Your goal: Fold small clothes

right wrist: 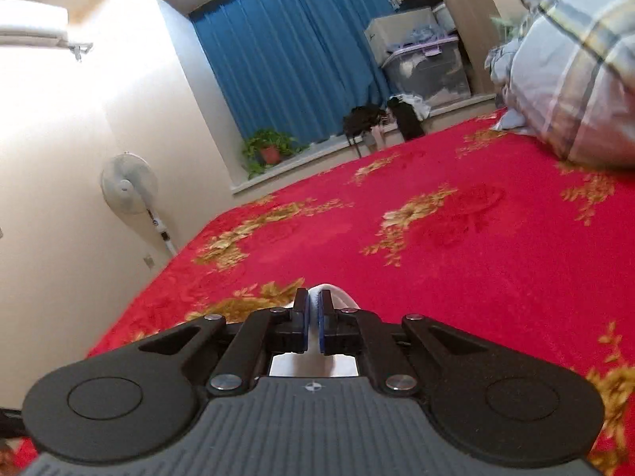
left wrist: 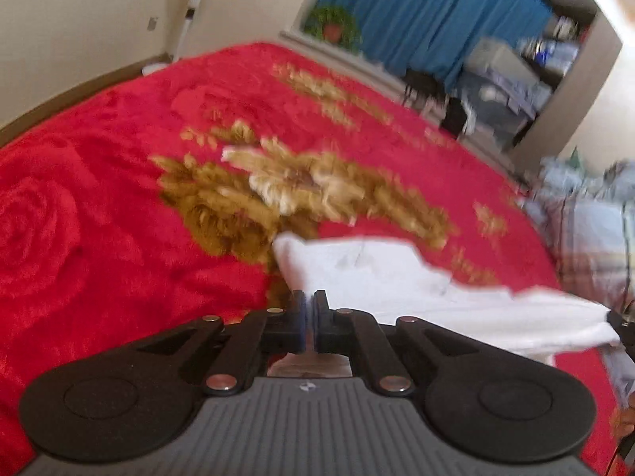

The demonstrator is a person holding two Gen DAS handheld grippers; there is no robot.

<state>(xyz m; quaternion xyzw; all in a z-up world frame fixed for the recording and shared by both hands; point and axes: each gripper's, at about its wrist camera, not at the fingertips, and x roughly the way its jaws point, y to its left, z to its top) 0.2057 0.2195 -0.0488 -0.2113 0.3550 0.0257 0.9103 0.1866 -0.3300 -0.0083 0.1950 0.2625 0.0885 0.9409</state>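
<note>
A small white garment is held stretched above the red floral blanket. My left gripper is shut on its left edge. The cloth runs right to the far edge of the left wrist view, where the tip of my right gripper shows, pinching the other end. In the right wrist view my right gripper is shut on a fold of the white garment, most of which is hidden under the jaws.
The red blanket covers the whole bed. A rolled plaid quilt lies at the bed's right side. Beyond the bed are blue curtains, a potted plant, a standing fan and storage boxes.
</note>
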